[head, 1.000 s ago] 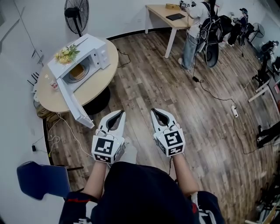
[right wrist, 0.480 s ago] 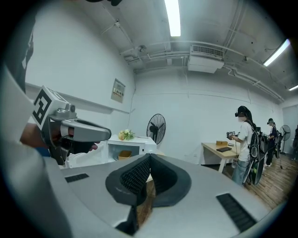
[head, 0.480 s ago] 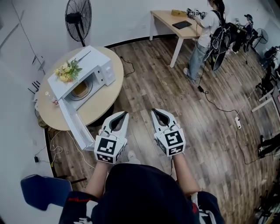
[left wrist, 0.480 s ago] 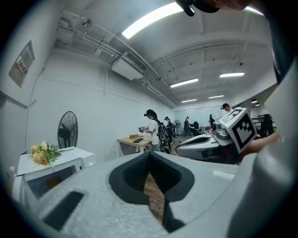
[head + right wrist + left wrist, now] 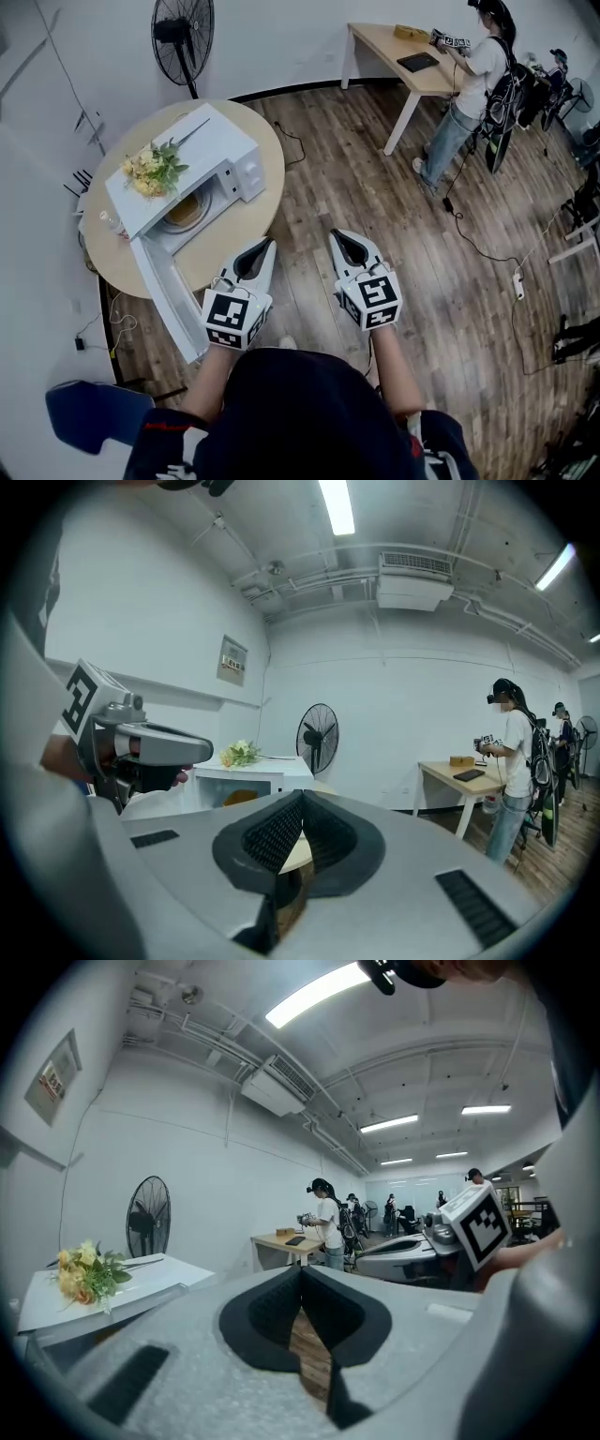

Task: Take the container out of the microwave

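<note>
The white microwave stands on a round wooden table, its door swung open toward me. Inside sits a tan, yellowish container, which also shows in the right gripper view as the container in the oven's opening. Yellow flowers lie on top of the microwave. My left gripper and right gripper hang side by side over the floor, short of the table's near edge, both shut and empty. The left gripper points past the microwave's right side. The right gripper points at the table.
A standing fan is behind the table by the wall. A blue chair stands at the lower left, with cables on the floor near it. A person stands at a wooden desk at the far right.
The table and microwave have come nearer and slid toward the middle of the head view as I walked up. Both grippers moved forward with me, jaws unchanged.
</note>
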`<state>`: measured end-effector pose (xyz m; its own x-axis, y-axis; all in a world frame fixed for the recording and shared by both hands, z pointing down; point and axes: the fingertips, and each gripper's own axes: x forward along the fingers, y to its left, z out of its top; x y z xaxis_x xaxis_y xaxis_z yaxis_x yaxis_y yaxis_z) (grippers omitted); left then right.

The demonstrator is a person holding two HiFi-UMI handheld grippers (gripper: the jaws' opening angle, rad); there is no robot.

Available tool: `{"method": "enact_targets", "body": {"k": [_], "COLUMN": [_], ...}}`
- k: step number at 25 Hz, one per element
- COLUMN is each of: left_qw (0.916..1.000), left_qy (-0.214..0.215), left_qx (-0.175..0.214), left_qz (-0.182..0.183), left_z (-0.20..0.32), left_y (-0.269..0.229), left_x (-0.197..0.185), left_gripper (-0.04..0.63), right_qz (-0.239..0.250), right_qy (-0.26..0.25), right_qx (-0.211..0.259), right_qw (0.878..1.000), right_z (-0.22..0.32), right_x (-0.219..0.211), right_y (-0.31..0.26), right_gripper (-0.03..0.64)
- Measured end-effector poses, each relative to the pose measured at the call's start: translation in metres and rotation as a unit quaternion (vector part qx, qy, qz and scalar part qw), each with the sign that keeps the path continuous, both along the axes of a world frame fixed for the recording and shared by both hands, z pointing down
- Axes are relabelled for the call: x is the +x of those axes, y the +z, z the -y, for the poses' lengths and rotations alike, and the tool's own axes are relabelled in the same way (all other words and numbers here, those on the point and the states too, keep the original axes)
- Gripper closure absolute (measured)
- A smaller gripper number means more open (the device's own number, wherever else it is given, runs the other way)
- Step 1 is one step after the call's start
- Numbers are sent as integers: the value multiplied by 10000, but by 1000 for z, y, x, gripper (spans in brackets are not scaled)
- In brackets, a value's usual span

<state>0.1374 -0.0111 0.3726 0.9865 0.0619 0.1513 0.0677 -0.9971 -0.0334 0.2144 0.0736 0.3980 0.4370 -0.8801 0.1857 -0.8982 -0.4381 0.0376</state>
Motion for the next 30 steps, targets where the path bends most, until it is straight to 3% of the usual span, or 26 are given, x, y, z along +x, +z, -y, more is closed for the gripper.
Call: {"method": "enact_targets", "body": {"k": [7,14,19,30], "left_qw": [9993,9910,9764,9254], "left_qy": [-359,-1330,-2154,-3777], "left_qx": [-47,-116,-153,-210], "left_qz": [91,88,84,225], "left_z": [36,77,107,145], "left_y": [8,6,4,15], "left_x": [21,41,47,15], "left_gripper": [581,581,581,581], "right_qz": [6,-25,-34,-69], "right_qy": [-400,-1402,-2281,-4040], "right_qx": [-123,-290,-333,-404], "right_qw": [9991,9897,9731,9139], "right_z": [43,98,146,222], "right_x": [27,59,73,42], "right_y": [8,9,10,17], "right_gripper": [609,609,609,609]}}
